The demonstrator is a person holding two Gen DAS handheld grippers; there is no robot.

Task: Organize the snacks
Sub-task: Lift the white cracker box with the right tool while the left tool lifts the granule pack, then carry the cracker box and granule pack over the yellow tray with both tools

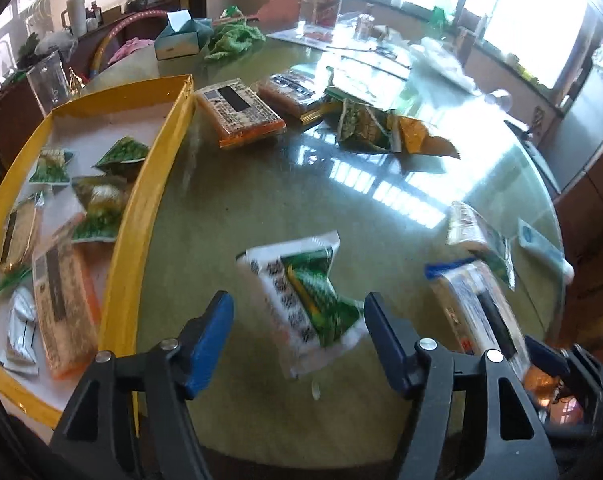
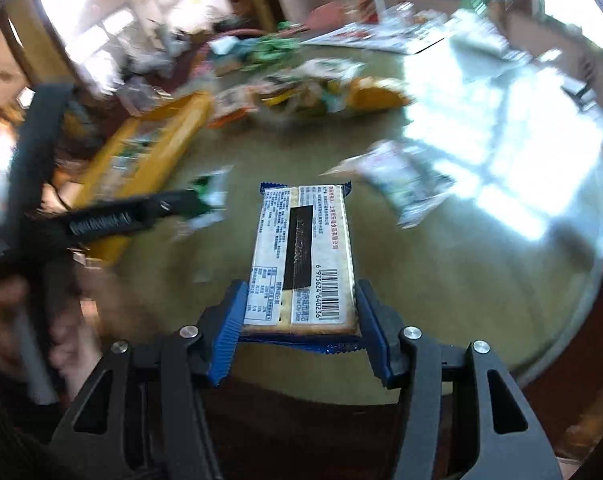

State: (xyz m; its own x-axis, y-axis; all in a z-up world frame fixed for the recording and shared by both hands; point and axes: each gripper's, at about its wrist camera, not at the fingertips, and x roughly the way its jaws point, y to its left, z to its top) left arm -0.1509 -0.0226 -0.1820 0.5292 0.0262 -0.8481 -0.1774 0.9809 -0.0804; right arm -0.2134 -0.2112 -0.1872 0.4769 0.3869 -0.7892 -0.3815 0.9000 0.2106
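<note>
Both tongs, left point(image 1: 299, 336) and right point(image 2: 297, 332): matte black angular linkage arms, triangular cutouts, silver pivot screws, ribbed blue pads point(image 2: 227, 332).

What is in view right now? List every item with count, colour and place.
table: one, green glass top, under everything
tray: one, yellow rim, table's left side
packets in tray: several, green, white, orange
cracker packs: two, orange-edged, beyond the tray
loose bags: a few, green and orange, far centre
tissue box: one, teal, far left
cloth: one, green, beside the tissue box
jar: one, clear, far edge
green-white packet: one, between the left claw's open jaws
cracker packet: one, blue-edged, gripped
left claw: open
right claw: shut on the cracker packet
</note>
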